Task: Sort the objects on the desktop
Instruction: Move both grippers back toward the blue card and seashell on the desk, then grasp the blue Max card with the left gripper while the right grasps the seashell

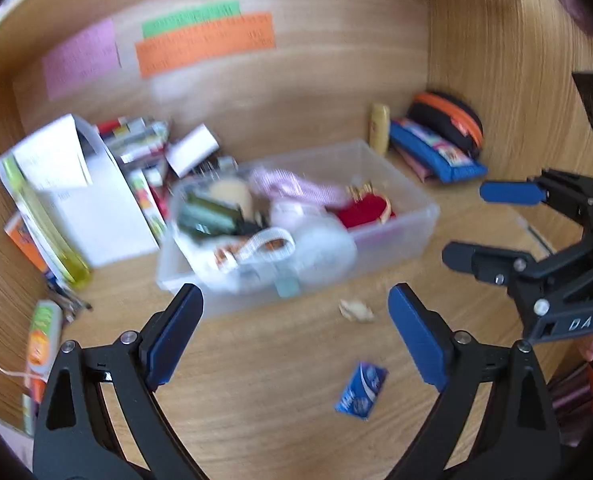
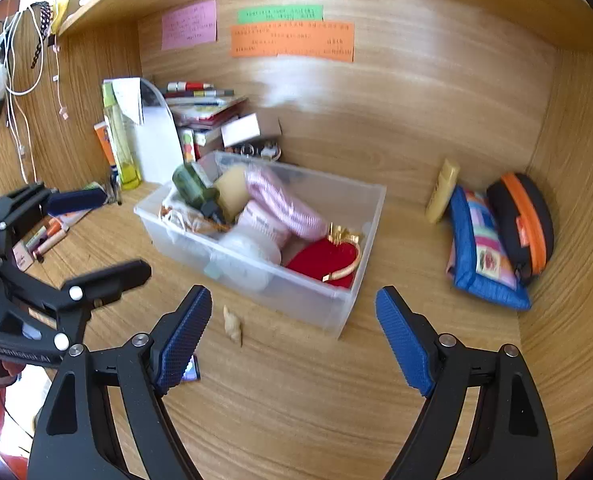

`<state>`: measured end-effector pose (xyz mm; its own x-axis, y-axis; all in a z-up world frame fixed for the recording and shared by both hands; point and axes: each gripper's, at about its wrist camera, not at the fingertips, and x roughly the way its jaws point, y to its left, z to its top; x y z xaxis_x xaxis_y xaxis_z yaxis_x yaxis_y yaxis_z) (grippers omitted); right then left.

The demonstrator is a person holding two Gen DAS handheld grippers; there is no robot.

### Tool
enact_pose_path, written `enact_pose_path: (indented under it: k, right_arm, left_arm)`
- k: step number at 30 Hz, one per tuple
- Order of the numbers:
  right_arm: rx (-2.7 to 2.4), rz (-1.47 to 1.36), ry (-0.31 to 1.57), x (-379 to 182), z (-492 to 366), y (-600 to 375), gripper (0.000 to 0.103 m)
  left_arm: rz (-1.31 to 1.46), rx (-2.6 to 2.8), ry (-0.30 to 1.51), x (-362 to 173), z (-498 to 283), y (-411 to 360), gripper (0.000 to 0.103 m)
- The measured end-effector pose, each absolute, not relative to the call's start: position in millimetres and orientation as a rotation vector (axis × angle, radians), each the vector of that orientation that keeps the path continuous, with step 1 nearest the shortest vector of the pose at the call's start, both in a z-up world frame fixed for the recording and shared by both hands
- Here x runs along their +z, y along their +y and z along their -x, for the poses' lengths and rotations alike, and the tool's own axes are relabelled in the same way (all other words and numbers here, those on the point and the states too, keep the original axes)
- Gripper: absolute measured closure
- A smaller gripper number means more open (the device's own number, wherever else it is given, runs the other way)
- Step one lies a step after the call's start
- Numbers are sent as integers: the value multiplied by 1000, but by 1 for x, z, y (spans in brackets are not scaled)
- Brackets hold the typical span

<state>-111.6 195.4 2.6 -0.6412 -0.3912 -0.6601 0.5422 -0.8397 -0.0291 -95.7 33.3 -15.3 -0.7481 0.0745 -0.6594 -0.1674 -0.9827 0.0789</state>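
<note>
A clear plastic bin (image 1: pixel 424 216) (image 2: pixel 370 216) stands on the wooden desk, filled with several things: a pink cloth, a red case, a green bottle, white bags. In front of it lie a small beige scrap (image 1: pixel 356 310) (image 2: pixel 232 325) and a small blue packet (image 1: pixel 362 390). In the right wrist view the packet (image 2: pixel 191 372) peeks out from behind a fingertip. My left gripper (image 1: pixel 296 336) (image 2: pixel 108 236) is open and holds nothing, just short of the bin. My right gripper (image 2: pixel 294 322) (image 1: pixel 484 226) is open too, to the right of the left one.
Books, papers and a yellow-green bottle (image 2: pixel 118 140) are stacked at the back left. A yellow tube (image 2: pixel 442 192), a blue pouch (image 2: pixel 480 248) and a black-and-orange case (image 2: pixel 524 220) sit in the back right corner. Wooden walls close in three sides, with a shelf above.
</note>
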Motion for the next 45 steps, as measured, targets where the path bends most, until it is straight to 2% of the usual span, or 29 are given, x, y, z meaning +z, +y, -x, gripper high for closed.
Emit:
enact_pose_path:
  k: [9,16,20,27,29,33,34,37,40,45]
  right_arm:
    - [-2389,-1003,302,-32,108,196,21]
    - [-2333,-1070,297,-57,115,188,21]
    - [-2295,-1090,280,-67,120,180,21]
    - [-2233,-1096,307,-77,127,161,23]
    - [-2215,-1091,334,-79,128,154,27]
    - [-2206,-1067,406,-81,127,140,41]
    - [-2204,-1065,425,-81,127,137,45]
    - [-2182,-1064,440,-84,129,132,51]
    - [-2165,-1071,462,-86,132,129,58]
    - [-2155,-1092,463,-91,137,127,58]
  left_arm:
    - [1234,2687,165,-68,90,42,8]
    - [1269,2659,177,-86,81,45,9]
    - [1280,2637,183,-92,80,48,22]
    - [1277,2607,183,-98,78,48,28]
    - [1269,2603,165,-99,77,45,31]
    - [1247,2627,175,-97,75,43,46]
    - [1241,2631,182,-97,75,43,46]
    - [1233,2635,176,-97,74,40,46]
    - [1231,2640,161,-97,75,38,50]
    - [1216,2666,149,-96,72,35,54]
